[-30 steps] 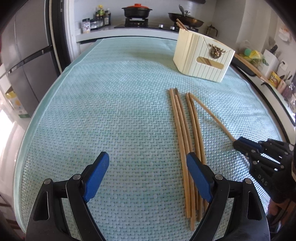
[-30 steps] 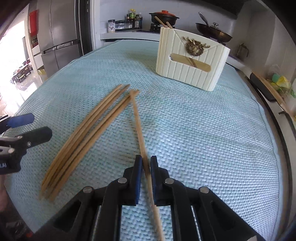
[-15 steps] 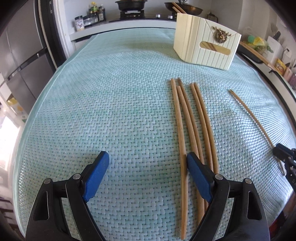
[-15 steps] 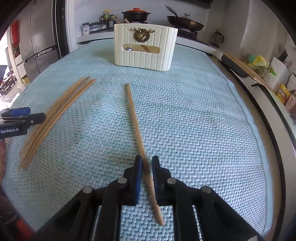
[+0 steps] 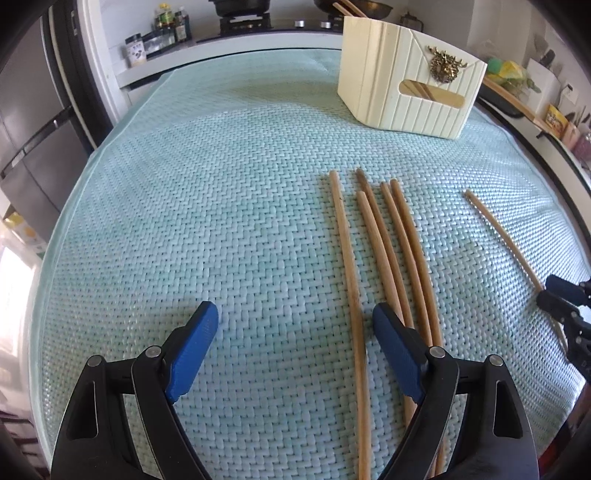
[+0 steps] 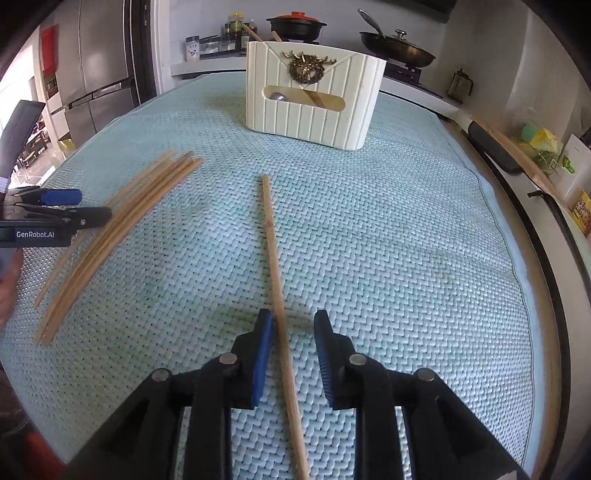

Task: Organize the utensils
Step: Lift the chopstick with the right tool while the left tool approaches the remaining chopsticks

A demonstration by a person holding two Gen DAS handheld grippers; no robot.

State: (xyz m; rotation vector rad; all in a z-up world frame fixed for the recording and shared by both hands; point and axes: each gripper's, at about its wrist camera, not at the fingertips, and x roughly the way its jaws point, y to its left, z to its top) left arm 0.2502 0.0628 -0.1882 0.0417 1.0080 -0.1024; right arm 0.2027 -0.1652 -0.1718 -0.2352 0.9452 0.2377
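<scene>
Several wooden chopsticks point(image 5: 388, 240) point(image 6: 122, 229) lie side by side on the teal woven mat point(image 5: 203, 184) point(image 6: 406, 240). My left gripper point(image 5: 295, 317) point(image 6: 88, 205) hangs wide open over their near ends, with the leftmost stick between its fingers. A single chopstick point(image 6: 273, 251) point(image 5: 502, 236) lies apart on the mat, to the right of the bundle. My right gripper point(image 6: 293, 319) point(image 5: 554, 291) straddles it, jaws opening. The stick rests beside the left pad, clear of the right one. A cream ribbed utensil holder point(image 5: 406, 99) point(image 6: 314, 110) stands at the mat's far side with utensils inside.
Behind the mat is a stove with a lidded pot point(image 6: 295, 24) and a pan point(image 6: 399, 48), plus spice jars point(image 5: 159, 29). A steel fridge point(image 6: 99, 74) stands at the left. A counter with small items point(image 6: 535, 144) runs along the right edge.
The right gripper carried one chopstick rightwards away from the bundle, and its jaws have parted around it. The left gripper drifted right, so the leftmost stick now lies between its fingers.
</scene>
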